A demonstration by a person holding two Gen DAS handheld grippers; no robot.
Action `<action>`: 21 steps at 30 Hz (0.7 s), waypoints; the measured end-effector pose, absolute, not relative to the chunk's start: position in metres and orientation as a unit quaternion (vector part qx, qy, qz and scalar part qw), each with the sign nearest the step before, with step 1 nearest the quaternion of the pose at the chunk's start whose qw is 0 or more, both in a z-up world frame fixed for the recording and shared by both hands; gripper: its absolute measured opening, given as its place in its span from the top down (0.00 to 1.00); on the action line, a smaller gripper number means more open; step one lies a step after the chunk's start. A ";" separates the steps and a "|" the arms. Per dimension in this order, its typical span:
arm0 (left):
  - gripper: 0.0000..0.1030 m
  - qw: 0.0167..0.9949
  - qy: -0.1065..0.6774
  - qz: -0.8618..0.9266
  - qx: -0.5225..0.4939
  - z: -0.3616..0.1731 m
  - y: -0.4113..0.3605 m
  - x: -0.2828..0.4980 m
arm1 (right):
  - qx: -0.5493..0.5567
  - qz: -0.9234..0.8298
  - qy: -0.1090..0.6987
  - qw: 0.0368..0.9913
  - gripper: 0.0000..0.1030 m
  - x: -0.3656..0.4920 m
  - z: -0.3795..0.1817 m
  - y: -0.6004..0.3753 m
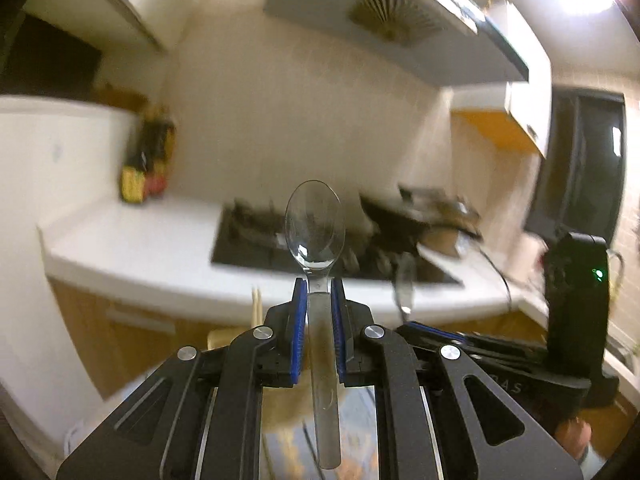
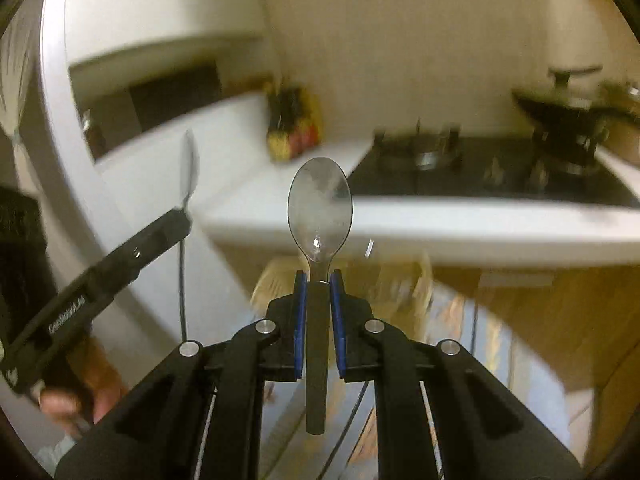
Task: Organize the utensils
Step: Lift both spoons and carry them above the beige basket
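1. Left tool (image 1: pixel 319 285) closed on a clear spoon (image 1: pixel 315 228), blue pads pinching the neck just under the bowl; handle trailing back between the fingers toward the camera.
2. Right tool (image 2: pixel 319 276) likewise clamped on a second spoon (image 2: pixel 320 208) at the neck, bowl up and forward, dark handle running back below the pads.
3. Both spoons carried in the air, well short of the counter (image 1: pixel 132 248), neither touching anything but its pads.
4. Backgrounds smeared in both views, probably from fast travel; best slowed before any set-down.
5. Possibly a pale holder (image 2: pixel 400 284) below the counter's front edge in the right view; too blurred to name, so likely but unconfirmed as the drop point.
6. Grips sat near one end, so each spoon liable to pivot; better kept firm and wrists level until over the target.
7. Left tool visible at the left edge of the right view, near the right one; worth spacing them and placing one spoon at a time to avoid a clash.
8. Clear plastic looked slick; release only once the handle tip rested inside.
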State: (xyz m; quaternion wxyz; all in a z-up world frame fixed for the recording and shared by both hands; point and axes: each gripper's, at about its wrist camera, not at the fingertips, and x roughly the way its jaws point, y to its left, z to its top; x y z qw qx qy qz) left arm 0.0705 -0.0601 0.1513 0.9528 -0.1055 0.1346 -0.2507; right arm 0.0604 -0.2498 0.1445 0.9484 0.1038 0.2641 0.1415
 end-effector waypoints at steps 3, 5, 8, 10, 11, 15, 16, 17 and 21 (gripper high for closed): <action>0.90 0.967 0.082 -0.215 -0.106 0.154 -0.069 0.078 | 0.117 0.122 0.226 0.959 0.90 0.081 0.156 -0.269; 0.90 0.970 0.059 -0.210 -0.110 0.152 -0.075 0.088 | 0.116 0.104 0.199 0.968 0.90 0.090 0.163 -0.277; 0.90 0.966 0.049 -0.222 -0.125 0.144 -0.081 0.106 | 0.091 0.061 0.135 0.985 0.90 0.107 0.172 -0.277; 0.90 0.964 0.051 -0.227 -0.133 0.139 -0.085 0.118 | 0.070 0.031 0.107 0.991 0.90 0.111 0.172 -0.271; 0.90 0.963 0.052 -0.227 -0.135 0.136 -0.087 0.120 | 0.049 0.003 0.090 0.995 0.90 0.115 0.169 -0.266; 0.90 0.969 0.055 -0.200 -0.131 0.115 -0.092 0.132 | 0.030 0.012 0.082 0.996 0.91 0.131 0.147 -0.262; 0.90 0.972 0.056 -0.191 -0.128 0.111 -0.093 0.133 | 0.030 0.016 0.082 0.996 0.91 0.131 0.144 -0.260; 0.90 0.971 0.059 -0.191 -0.131 0.106 -0.095 0.135 | 0.028 0.022 0.081 0.996 0.91 0.135 0.137 -0.259; 0.90 0.970 0.063 -0.191 -0.137 0.094 -0.097 0.141 | 0.028 0.043 0.082 0.995 0.91 0.137 0.121 -0.258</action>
